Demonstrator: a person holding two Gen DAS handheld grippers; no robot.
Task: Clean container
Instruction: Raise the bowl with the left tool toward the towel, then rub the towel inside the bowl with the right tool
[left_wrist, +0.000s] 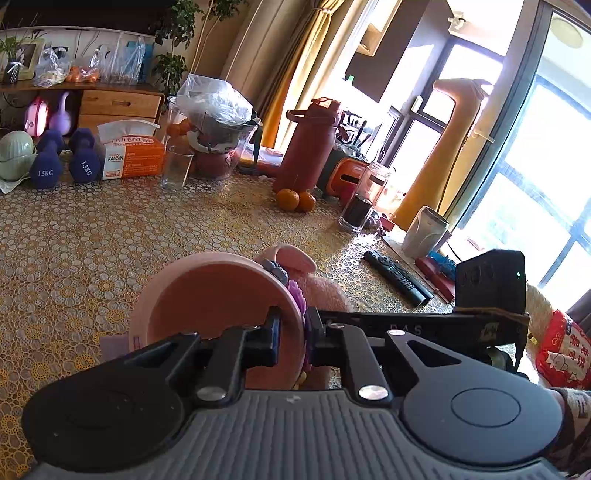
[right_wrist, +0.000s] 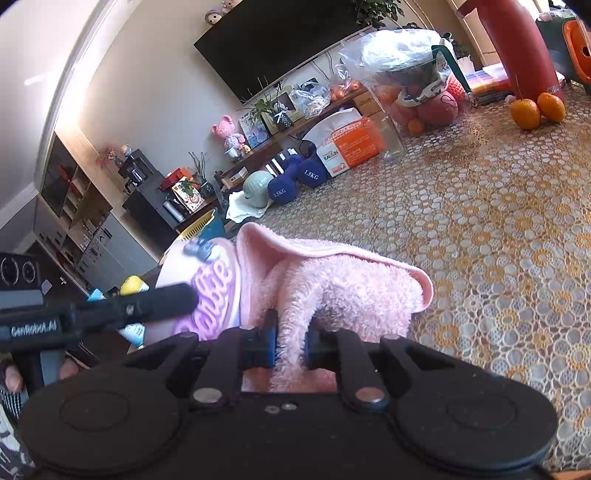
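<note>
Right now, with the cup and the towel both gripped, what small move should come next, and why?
Probably push the pink towel into the pink cup: the left tongs clamp its rim, the right tongs pinch the towel just beside it, still outside.

"1.5KG" marks both dumbbells (left_wrist: 46, 168), "KAIXIN" the tissue pack (left_wrist: 131, 157), "GenRobot.AI" the left claw (right_wrist: 33, 328).

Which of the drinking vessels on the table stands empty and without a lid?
The clear drinking glass beside the orange tissue pack. It is open on top and see-through empty, while the dark red bottle is capped and the glass jar holds something dark.
</note>
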